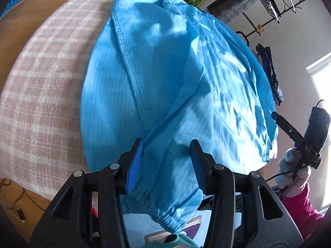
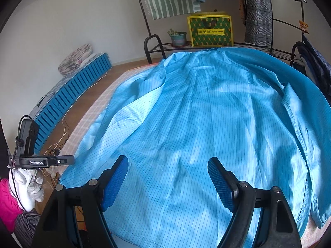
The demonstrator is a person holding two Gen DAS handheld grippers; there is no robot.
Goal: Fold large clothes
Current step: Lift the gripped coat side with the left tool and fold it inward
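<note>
A large light-blue striped coat [image 1: 165, 72] lies spread on a pink plaid cover [image 1: 41, 93]. One sleeve is folded over its body, and the elastic cuff [image 1: 167, 220] hangs off the near edge. My left gripper [image 1: 165, 142] is open astride that sleeve. The fabric runs between the blue pads [image 1: 134, 165], which do not pinch it. In the right wrist view the coat [image 2: 196, 113] fills the cover [image 2: 91, 122]. My right gripper [image 2: 167, 159] hovers open over its near hem and holds nothing. A gloved hand [image 2: 26, 188] holds the left gripper at the coat's left edge.
Behind the bed stands a black clothes rack [image 2: 153, 47] with a yellow-green bag [image 2: 210, 31], a potted plant [image 2: 179, 38] and hanging garments. A blue slatted pallet [image 2: 68, 95] and loose cables [image 2: 55, 144] lie on the wooden floor to the left.
</note>
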